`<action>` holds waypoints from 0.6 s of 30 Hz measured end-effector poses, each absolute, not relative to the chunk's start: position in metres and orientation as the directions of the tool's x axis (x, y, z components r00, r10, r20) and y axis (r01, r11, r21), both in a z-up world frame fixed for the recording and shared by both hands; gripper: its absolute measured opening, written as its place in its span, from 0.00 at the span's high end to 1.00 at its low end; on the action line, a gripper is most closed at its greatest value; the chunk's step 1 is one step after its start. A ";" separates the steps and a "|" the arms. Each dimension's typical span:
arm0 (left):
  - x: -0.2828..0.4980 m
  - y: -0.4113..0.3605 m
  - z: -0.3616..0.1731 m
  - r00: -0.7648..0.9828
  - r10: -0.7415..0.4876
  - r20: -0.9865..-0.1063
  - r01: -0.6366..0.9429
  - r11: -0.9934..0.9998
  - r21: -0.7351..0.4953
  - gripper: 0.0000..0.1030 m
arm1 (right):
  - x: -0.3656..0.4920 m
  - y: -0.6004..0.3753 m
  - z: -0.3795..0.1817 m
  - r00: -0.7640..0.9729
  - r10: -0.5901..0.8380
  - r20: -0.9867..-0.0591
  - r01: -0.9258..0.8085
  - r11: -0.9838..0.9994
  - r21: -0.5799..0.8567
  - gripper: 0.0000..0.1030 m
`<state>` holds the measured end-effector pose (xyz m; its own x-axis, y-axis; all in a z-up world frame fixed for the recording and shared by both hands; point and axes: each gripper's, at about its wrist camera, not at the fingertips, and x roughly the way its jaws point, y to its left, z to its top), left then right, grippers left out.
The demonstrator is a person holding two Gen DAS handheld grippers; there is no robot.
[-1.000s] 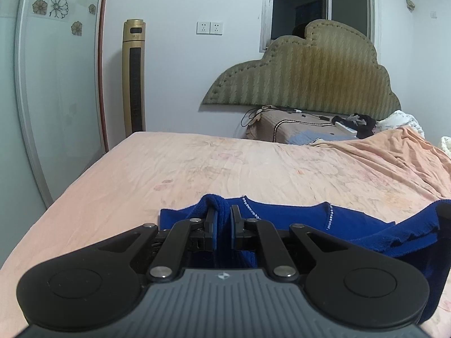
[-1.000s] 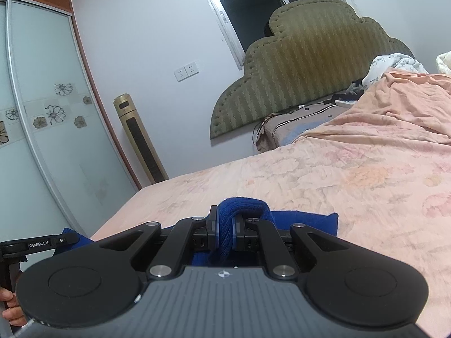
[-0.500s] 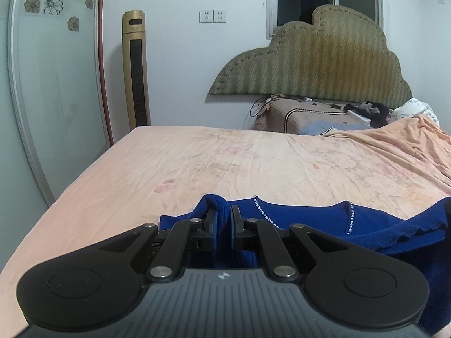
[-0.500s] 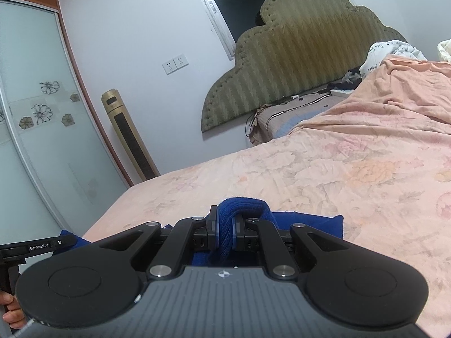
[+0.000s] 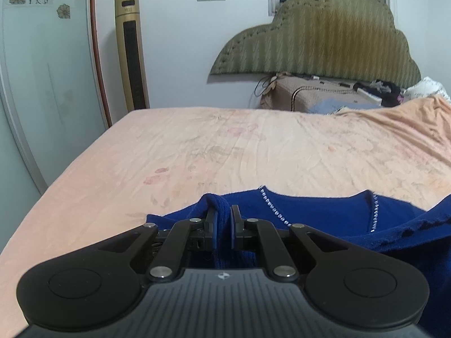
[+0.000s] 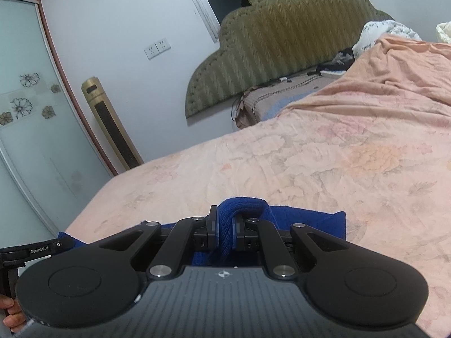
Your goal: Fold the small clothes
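The bed (image 5: 253,146) fills mid-frame in both views; your blue garment (image 5: 324,219) lies along its near edge, low in frame. Its long axis runs left to right across the left wrist view, beaded neckline (image 5: 273,209) facing the headboard. Left tongs (image 5: 222,225) are clamped on a bunched fold, right tongs (image 6: 224,225) likewise on a ribbed edge; probably paired holds to carry one side over evenly.

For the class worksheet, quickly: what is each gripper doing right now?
Left gripper: shut on a fold of the blue garment.
Right gripper: shut on a bunched edge of the blue garment.
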<state>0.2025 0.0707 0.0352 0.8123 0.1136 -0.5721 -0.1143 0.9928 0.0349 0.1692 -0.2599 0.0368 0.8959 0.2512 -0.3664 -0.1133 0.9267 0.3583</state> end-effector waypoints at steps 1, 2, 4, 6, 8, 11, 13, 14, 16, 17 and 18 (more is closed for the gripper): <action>0.207 0.071 0.033 0.807 0.116 -0.579 -0.115 0.993 0.037 0.92 | 0.174 -0.259 0.034 0.893 0.250 -0.374 -0.110 0.928 0.357 0.88; 0.211 0.071 0.029 0.801 0.118 -0.587 -0.117 0.992 0.040 0.92 | 0.177 -0.259 0.032 0.891 0.249 -0.381 -0.107 0.928 0.357 0.88; 0.219 0.072 0.023 0.789 0.121 -0.602 -0.121 0.992 0.041 0.92 | 0.184 -0.259 0.027 0.884 0.250 -0.395 -0.100 0.926 0.363 0.88; 0.226 0.072 0.018 0.777 0.121 -0.618 -0.126 0.991 0.037 0.92 | 0.191 -0.260 0.023 0.876 0.254 -0.409 -0.093 0.923 0.374 0.88; 0.233 0.073 0.013 0.765 0.117 -0.634 -0.126 0.992 0.031 0.91 | 0.196 -0.262 0.018 0.870 0.255 -0.422 -0.083 0.919 0.385 0.88; 0.243 0.075 0.008 0.751 0.107 -0.651 -0.119 0.993 0.025 0.91 | 0.205 -0.264 0.012 0.859 0.257 -0.442 -0.070 0.915 0.397 0.87; 0.248 0.079 0.006 0.740 0.096 -0.666 -0.123 0.992 0.006 0.90 | 0.212 -0.266 0.009 0.852 0.261 -0.454 -0.063 0.912 0.406 0.87; 0.252 0.082 0.005 0.733 0.086 -0.675 -0.131 0.991 -0.015 0.89 | 0.216 -0.266 0.008 0.847 0.265 -0.461 -0.061 0.910 0.411 0.86; 0.257 0.090 0.004 0.721 0.063 -0.690 -0.150 0.987 -0.066 0.85 | 0.224 -0.268 0.004 0.835 0.269 -0.480 -0.049 0.905 0.423 0.82; 0.259 0.094 0.004 0.714 0.046 -0.698 -0.160 0.982 -0.099 0.84 | 0.228 -0.269 0.002 0.831 0.269 -0.487 -0.038 0.901 0.432 0.81; 0.260 0.099 0.003 0.709 0.027 -0.704 -0.170 0.976 -0.133 0.80 | 0.232 -0.271 -0.001 0.826 0.268 -0.495 -0.026 0.897 0.442 0.74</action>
<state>0.2605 0.0990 0.0034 0.7092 0.0274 -0.7044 -0.1701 0.9764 -0.1333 0.2321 -0.2707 -0.0006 0.8264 0.2679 -0.4952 -0.0256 0.8965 0.4423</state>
